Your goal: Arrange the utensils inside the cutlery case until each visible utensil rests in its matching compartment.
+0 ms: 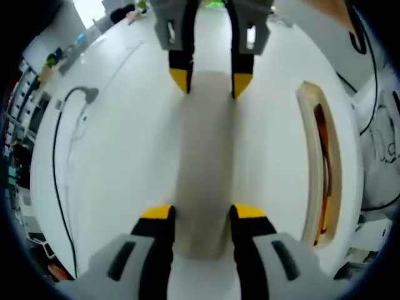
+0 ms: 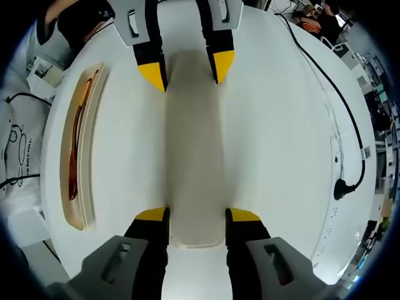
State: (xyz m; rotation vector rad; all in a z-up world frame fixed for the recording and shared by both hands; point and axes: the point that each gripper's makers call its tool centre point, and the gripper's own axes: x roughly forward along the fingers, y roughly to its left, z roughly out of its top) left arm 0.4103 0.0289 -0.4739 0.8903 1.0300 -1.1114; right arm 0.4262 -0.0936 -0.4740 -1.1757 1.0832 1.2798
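On white table (image 1: 112,156): cream case lid (image 2: 194,150) betw 2 grippers' jaws, left (image 1: 203,215) & right (image 2: 197,219), each end gripped.

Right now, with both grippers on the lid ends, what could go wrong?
1. Left gripper and right gripper flank opposite ends of the lid; uneven pull could twist or drop it.
2. The open case with orange utensils lies close alongside; a swing could knock it.
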